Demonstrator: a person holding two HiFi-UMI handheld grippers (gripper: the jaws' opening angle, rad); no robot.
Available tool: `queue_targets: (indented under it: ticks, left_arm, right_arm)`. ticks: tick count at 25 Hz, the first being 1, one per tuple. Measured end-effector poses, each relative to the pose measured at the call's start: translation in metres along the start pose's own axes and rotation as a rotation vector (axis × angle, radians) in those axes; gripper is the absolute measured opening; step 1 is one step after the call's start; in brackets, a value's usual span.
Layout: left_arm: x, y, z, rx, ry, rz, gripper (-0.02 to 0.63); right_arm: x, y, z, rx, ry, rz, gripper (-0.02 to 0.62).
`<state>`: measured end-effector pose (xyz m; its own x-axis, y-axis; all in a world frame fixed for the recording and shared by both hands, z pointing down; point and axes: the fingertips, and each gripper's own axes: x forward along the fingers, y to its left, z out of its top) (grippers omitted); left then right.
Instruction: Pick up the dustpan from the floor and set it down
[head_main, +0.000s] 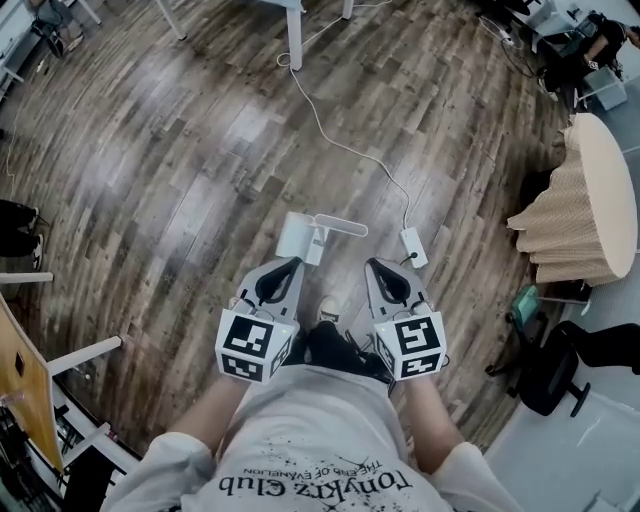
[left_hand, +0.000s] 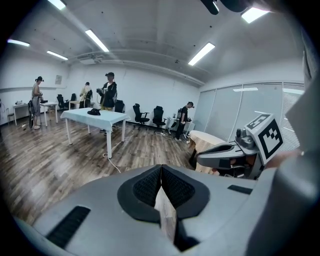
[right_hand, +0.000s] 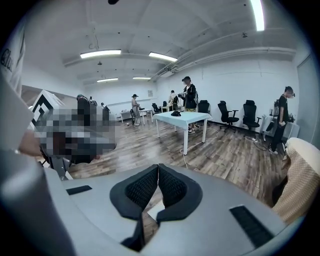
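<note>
**Dustpan pickup: both grippers closed, nothing grabbed yet**

So here's where I'm at. The dustpan (head_main: 298, 237) is lying on the floor (head_main: 180, 180) right at 12 o'clock from my two grippers, just ahead of their tips and not touching either one. The left gripper (head_main: 295, 262) has its jaws pressed together with nothing in them. Same for the right gripper (head_main: 372, 263): closed tight and empty.

My take on doing this bit well: open one gripper before going lower, because closed jaws will only shove the pan around. I'd go for the handle (head_main: 340, 226), the rounded bar at about 1 o'clock on the pan, and come in across it, not along it. There's a thin white cable (head_main: 340, 140) running down from 12 o'clock to a little plug block (head_main: 412, 247) near the right gripper, so I'd keep that side clear of it.

Materials-wise, the dustpan looks like smooth white hard plastic, a flat tray shape, probably light and a bit slippery. The floor is glossy wood plank, so I reckon it'll slide if nudged. The pads (right_hand: 142, 187) are black with a ribbed grid texture, which should bite fine on plastic.
</note>
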<state>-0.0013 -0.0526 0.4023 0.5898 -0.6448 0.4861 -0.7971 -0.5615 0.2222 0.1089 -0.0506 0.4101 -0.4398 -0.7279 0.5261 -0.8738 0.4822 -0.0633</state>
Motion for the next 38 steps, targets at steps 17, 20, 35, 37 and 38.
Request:
queue_targets:
  ticks: [17,20,35,37,38]
  left_arm:
    - [0.055,0.039,-0.016,-0.037,0.036,-0.011,0.023]
    - [0.06,0.043,-0.02,-0.04,0.046,-0.009,0.023]
    - [0.066,0.064,-0.043,-0.046,0.11,0.025,0.023]
    - [0.068,0.066,-0.044,-0.049,0.109,0.03,0.023]
    - [0.068,0.067,-0.044,-0.05,0.107,0.034,0.023]
  right_arm:
    - [0.07,-0.023,-0.02,-0.203,0.113,0.054,0.051]
    - [0.084,-0.022,-0.032,-0.264,0.158,0.08,0.142]
    - [0.158,-0.019,-0.086,-0.62,0.359,0.225,0.247]
    - [0.166,-0.02,-0.092,-0.664,0.385,0.236,0.247]
    - [0.17,-0.02,-0.095,-0.682,0.397,0.241,0.247]
